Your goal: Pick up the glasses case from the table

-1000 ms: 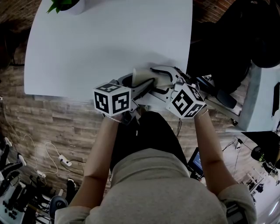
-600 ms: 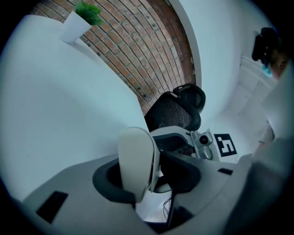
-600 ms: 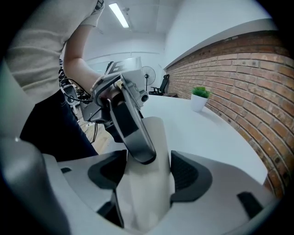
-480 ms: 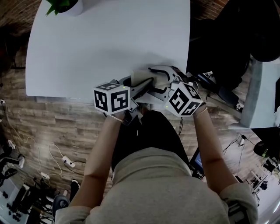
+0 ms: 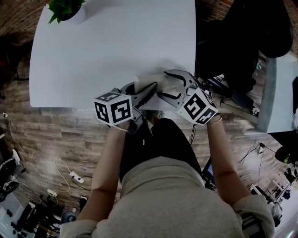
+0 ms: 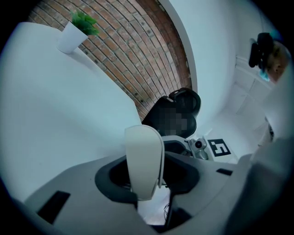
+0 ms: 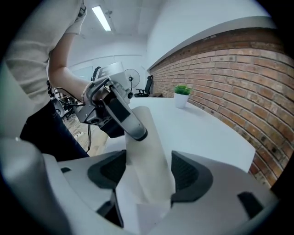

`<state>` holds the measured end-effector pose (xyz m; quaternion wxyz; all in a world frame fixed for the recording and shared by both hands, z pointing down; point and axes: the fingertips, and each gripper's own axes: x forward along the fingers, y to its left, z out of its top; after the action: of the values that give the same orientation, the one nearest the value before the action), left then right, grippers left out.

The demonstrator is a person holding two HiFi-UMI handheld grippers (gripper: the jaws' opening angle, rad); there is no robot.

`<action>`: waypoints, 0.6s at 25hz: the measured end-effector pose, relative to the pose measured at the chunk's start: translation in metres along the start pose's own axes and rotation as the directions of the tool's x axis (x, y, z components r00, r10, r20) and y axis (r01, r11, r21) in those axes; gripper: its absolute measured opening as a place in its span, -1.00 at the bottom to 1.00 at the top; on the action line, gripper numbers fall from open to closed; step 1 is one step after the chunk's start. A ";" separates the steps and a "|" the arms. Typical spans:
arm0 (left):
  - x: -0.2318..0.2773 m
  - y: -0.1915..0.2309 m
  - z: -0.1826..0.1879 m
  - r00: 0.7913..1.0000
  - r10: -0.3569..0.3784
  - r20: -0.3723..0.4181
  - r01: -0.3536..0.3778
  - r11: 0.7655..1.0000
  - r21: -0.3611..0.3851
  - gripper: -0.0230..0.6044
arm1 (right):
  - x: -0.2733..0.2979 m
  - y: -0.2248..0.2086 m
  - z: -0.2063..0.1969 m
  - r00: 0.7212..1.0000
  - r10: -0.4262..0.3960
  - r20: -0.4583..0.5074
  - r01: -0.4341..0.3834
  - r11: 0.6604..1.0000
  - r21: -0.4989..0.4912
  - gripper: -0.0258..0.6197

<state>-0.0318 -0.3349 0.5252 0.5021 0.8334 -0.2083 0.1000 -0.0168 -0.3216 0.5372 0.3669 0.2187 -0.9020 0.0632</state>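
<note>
A white glasses case (image 5: 145, 81) is at the near edge of the white table (image 5: 111, 42), just in front of the person. My left gripper (image 5: 145, 89) reaches it from the left. Its jaws have just been closing, and the case (image 6: 144, 160) stands upright between the dark pads, which press on both its sides. My right gripper (image 5: 163, 86) comes in from the right. In its own view the case (image 7: 147, 156) fills the gap between its pads, and one left fingertip (image 7: 133, 128) lies across the case's top.
A potted plant (image 5: 65, 9) stands at the table's far left corner. A dark office chair (image 5: 247, 46) is beyond the table's right edge. Cables (image 5: 65, 172) lie on the wood floor below the near edge. A brick wall (image 7: 239, 69) runs behind the table.
The left gripper's jaws have drawn in around the case. Both marker cubes have shifted slightly. The case stays at the table's near edge.
</note>
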 end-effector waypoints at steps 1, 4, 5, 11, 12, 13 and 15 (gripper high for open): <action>-0.002 -0.002 0.001 1.000 0.005 0.007 -0.005 1.000 0.000 -0.43 | -0.005 0.000 0.001 1.000 -0.007 0.012 0.006 1.000 0.025 0.02; -0.010 -0.004 0.006 0.999 0.029 0.039 -0.029 1.000 0.004 -0.43 | -0.018 -0.003 0.007 0.997 -0.031 0.068 0.022 0.991 0.129 -0.10; -0.011 -0.004 0.009 0.998 0.034 0.050 -0.034 0.999 0.005 -0.44 | -0.022 -0.005 0.008 0.995 -0.044 0.088 0.029 0.986 0.161 -0.13; -0.017 -0.015 0.021 0.995 0.035 0.095 -0.036 0.999 0.009 -0.44 | -0.043 -0.020 0.020 0.973 -0.109 0.203 0.045 0.954 0.296 -0.16; -0.019 -0.018 0.023 0.994 0.038 0.105 -0.039 0.999 0.012 -0.44 | -0.046 -0.021 0.024 0.969 -0.119 0.217 0.048 0.950 0.308 -0.18; -0.020 -0.021 0.025 0.993 0.040 0.114 -0.042 0.999 0.016 -0.44 | -0.049 -0.022 0.027 0.965 -0.129 0.228 0.051 0.947 0.318 -0.20; -0.023 -0.026 0.031 0.990 0.043 0.133 -0.047 0.999 0.027 -0.44 | -0.055 -0.024 0.032 0.957 -0.143 0.254 0.049 0.938 0.342 -0.33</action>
<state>-0.0420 -0.3463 0.4812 0.4722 0.8408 -0.2583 0.0587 0.0080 -0.3328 0.4748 0.1987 0.3283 -0.9086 0.1650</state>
